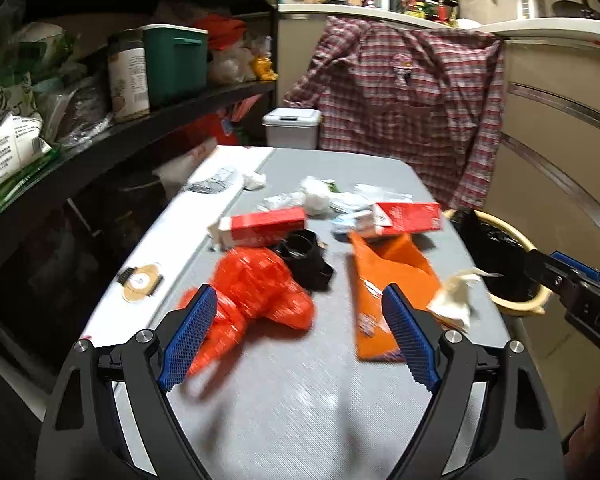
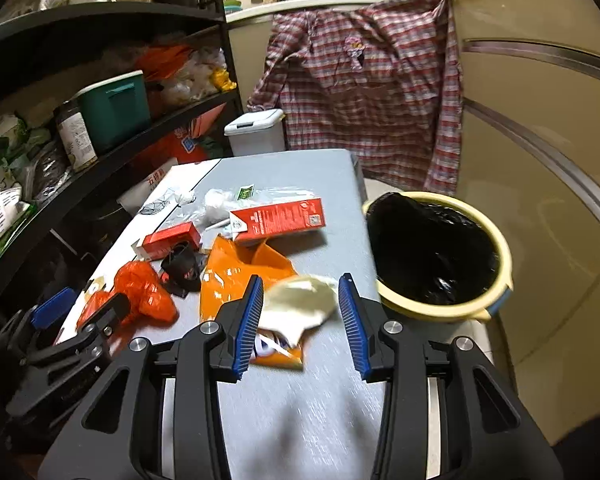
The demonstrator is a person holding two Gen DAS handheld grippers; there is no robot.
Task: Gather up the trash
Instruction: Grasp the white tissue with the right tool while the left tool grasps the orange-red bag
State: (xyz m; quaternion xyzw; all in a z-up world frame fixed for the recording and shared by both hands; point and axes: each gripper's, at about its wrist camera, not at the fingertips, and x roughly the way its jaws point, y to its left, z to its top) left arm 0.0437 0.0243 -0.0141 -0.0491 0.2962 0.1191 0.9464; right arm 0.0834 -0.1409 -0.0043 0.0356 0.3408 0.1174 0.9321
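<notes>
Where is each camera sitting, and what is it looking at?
Left wrist: sits on the left gripper, looking along the grey table at the red mesh bag; its open blue fingers show.
Right wrist: sits on the right gripper, looking at the crumpled tissue beside the yellow bin; its open fingers show.
Shared: orange wrapper, plaid shirt.

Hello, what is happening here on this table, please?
A person with a gripper in each hand is clearing trash from a grey table. The right gripper is open around a crumpled white tissue, not yet closed on it. The left gripper is open near a red mesh bag. Two red cartons and an orange wrapper lie on the table. The yellow bin with a black liner waits at the table's right.
</notes>
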